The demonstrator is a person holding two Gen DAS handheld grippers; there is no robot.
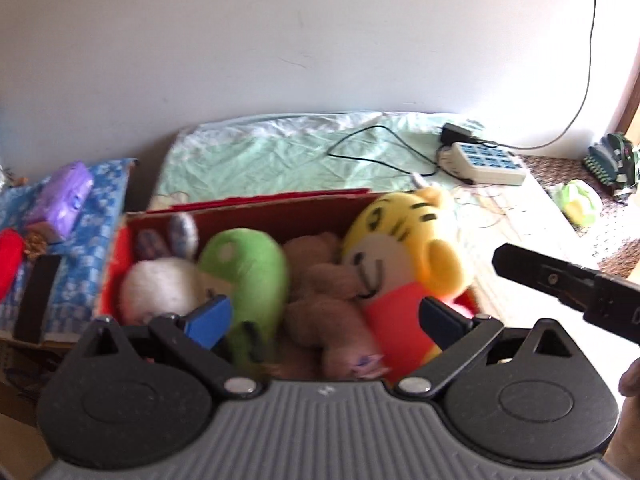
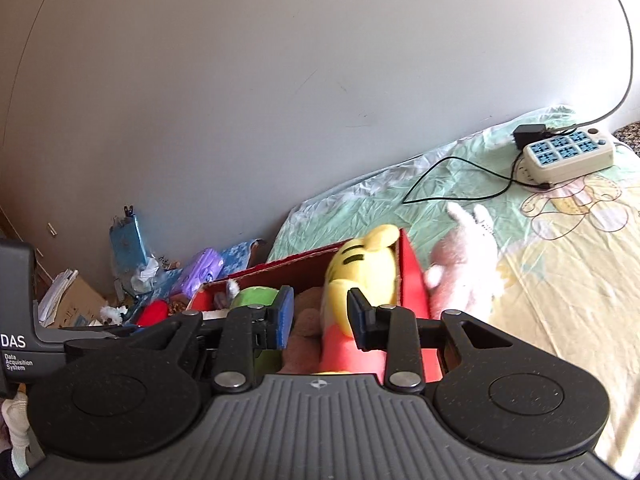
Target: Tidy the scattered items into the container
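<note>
A red cardboard box [image 1: 248,210] stands on the bed and holds a white plush [image 1: 160,284], a green plush [image 1: 248,268], a brown plush [image 1: 320,288] and a yellow tiger plush [image 1: 404,240]. My left gripper [image 1: 326,318] hovers over the box's near side, jaws wide open with nothing gripped. My right gripper [image 2: 320,318] is above the box's right end, jaws narrowly apart, with the tiger [image 2: 360,268] lying beyond them and nothing pinched; its black finger [image 1: 520,266] shows beside the tiger. A pink-and-white rabbit plush [image 2: 460,268] lies on the sheet outside the box [image 2: 412,280].
A white power strip [image 1: 484,162] [image 2: 568,154] with a black cable lies at the bed's far end. Left of the box, a blue patterned cloth [image 1: 96,216] carries a purple pack [image 1: 64,196] and a red item [image 1: 10,260]. A green-yellow object [image 1: 576,200] lies right of the bed.
</note>
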